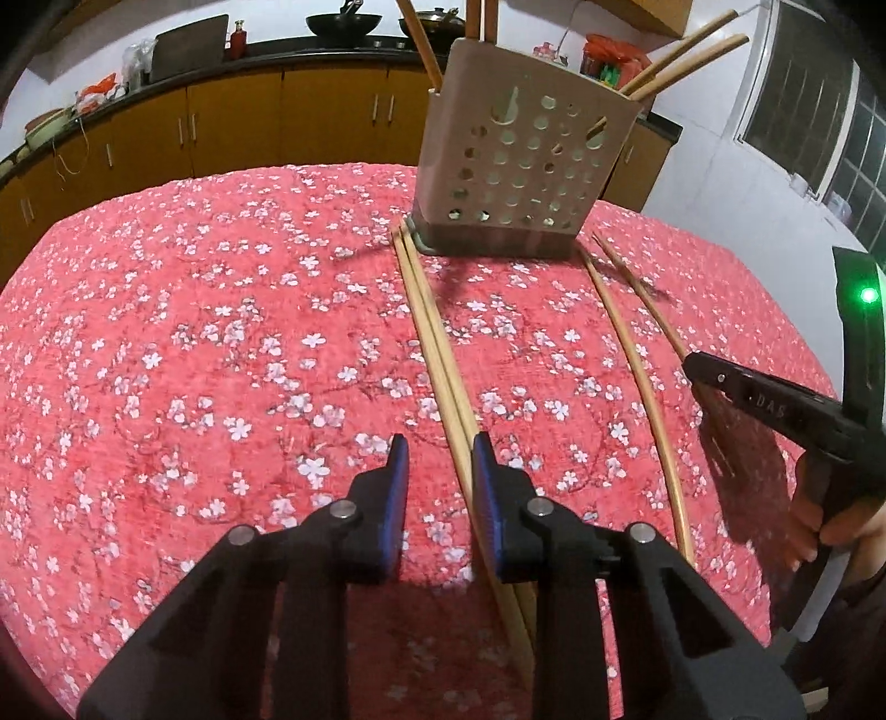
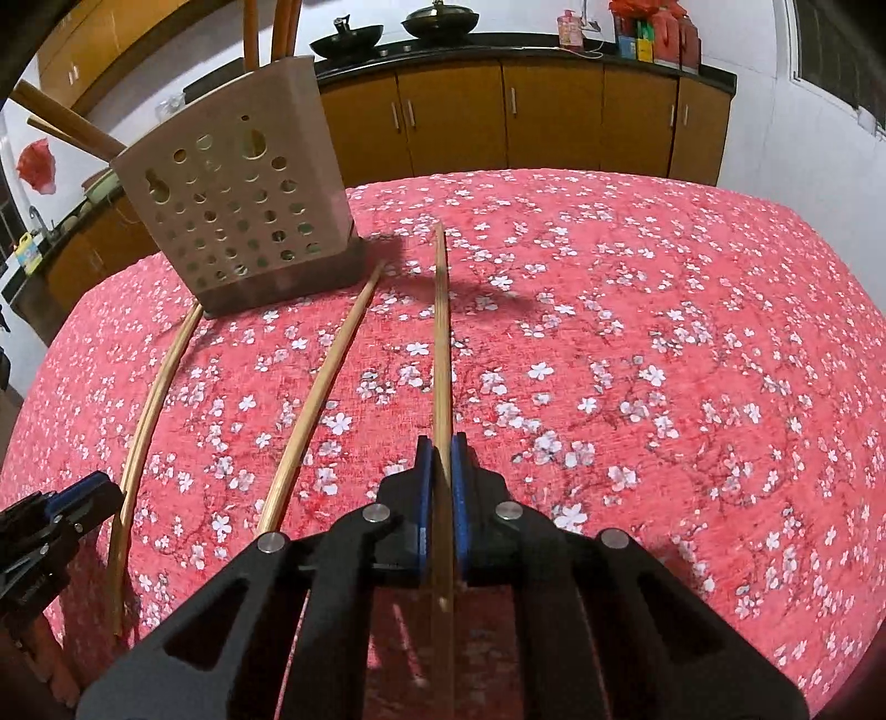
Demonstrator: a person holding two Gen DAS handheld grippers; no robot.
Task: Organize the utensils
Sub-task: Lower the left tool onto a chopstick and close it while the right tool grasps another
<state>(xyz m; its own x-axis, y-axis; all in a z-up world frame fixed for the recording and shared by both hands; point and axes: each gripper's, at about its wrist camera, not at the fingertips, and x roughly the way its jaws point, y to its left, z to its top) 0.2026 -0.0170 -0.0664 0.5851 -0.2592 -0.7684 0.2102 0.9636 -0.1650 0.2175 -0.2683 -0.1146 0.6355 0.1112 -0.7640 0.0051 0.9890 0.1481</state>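
A beige perforated utensil holder [image 1: 518, 155] stands on the red floral tablecloth [image 1: 194, 332] with several wooden sticks in it; it also shows in the right wrist view [image 2: 243, 188]. A pair of chopsticks [image 1: 437, 354] lies on the cloth running from the holder toward me. My left gripper [image 1: 440, 459] is open just above their near part. A single chopstick [image 1: 637, 360] lies to the right. My right gripper [image 2: 441, 459] is shut on a chopstick [image 2: 441, 332] that points forward. Two more chopsticks [image 2: 321, 387] [image 2: 147, 410] lie left of it.
Wooden kitchen cabinets [image 2: 554, 111] with a dark counter, woks [image 2: 440, 22] and bottles stand behind the table. A window [image 1: 819, 111] is at the right. The left gripper appears at the lower left of the right wrist view [image 2: 50, 520].
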